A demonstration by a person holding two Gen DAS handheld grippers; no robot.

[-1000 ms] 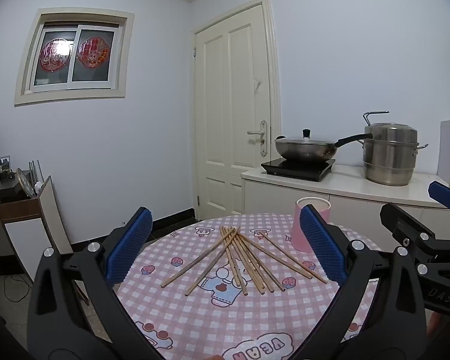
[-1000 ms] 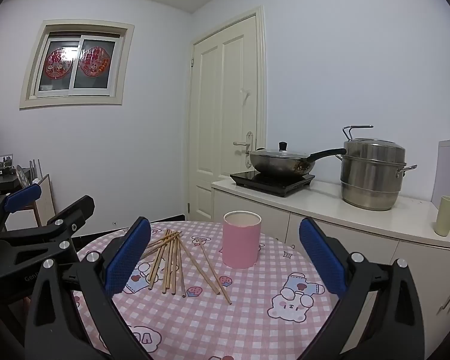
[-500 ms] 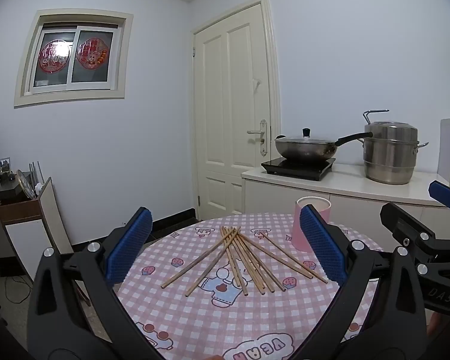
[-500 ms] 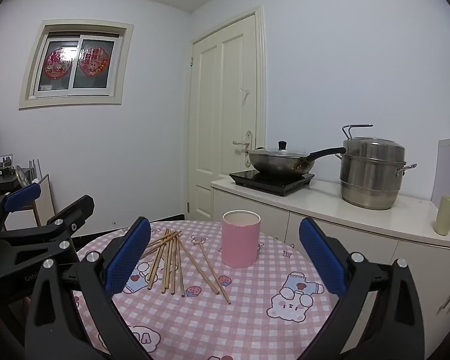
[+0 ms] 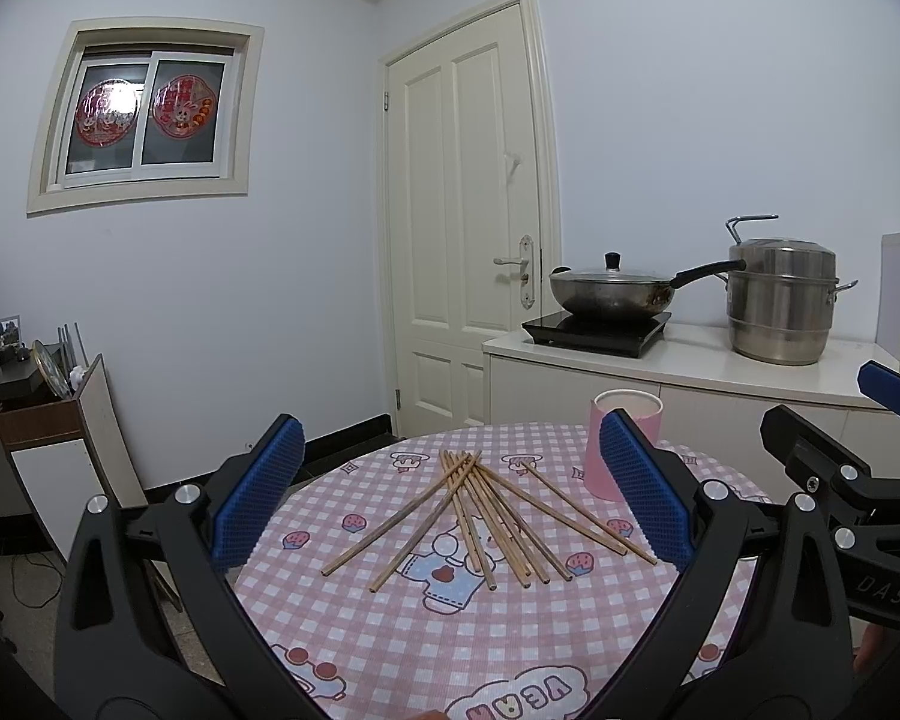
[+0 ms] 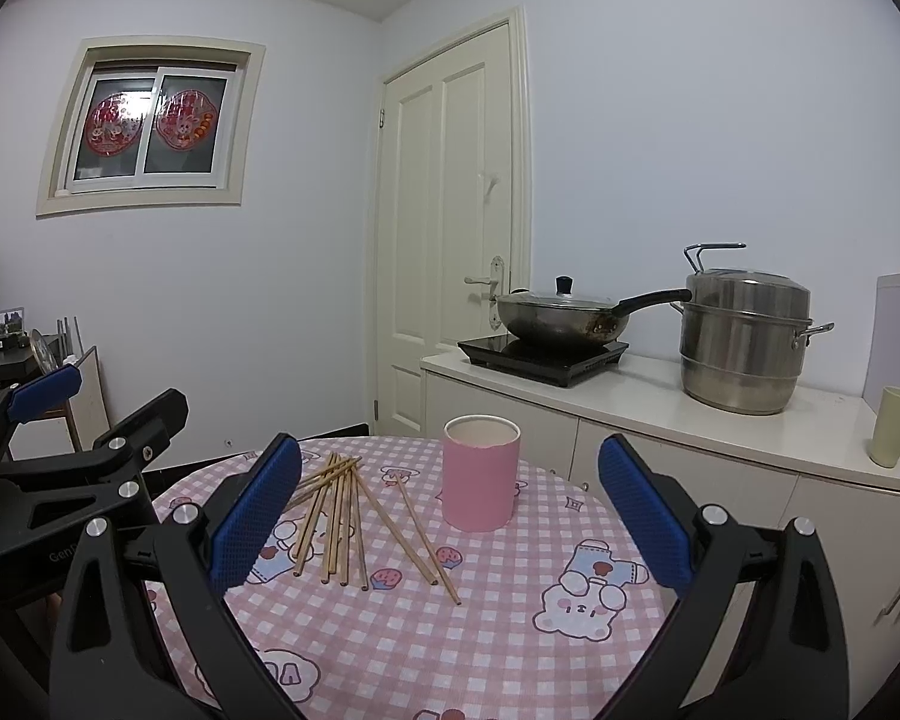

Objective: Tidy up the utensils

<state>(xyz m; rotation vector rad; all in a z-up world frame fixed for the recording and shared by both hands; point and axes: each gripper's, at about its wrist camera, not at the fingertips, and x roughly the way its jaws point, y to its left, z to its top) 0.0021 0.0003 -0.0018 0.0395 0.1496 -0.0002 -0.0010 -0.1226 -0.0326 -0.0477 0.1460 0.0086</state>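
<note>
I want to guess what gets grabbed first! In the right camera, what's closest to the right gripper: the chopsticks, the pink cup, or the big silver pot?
1. Chopsticks, left on the table.
2. Pink cup, just behind them, middle.
3. Silver pot, on the back counter, right.

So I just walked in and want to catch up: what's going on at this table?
A person holds a gripper in each hand over a round table, about to tidy utensils. The left gripper and right gripper are both open and hold nothing. A loose pile of wooden chopsticks lies on the checked cloth, beside an upright pink cup. No chopstick shows above the cup's rim.
</note>
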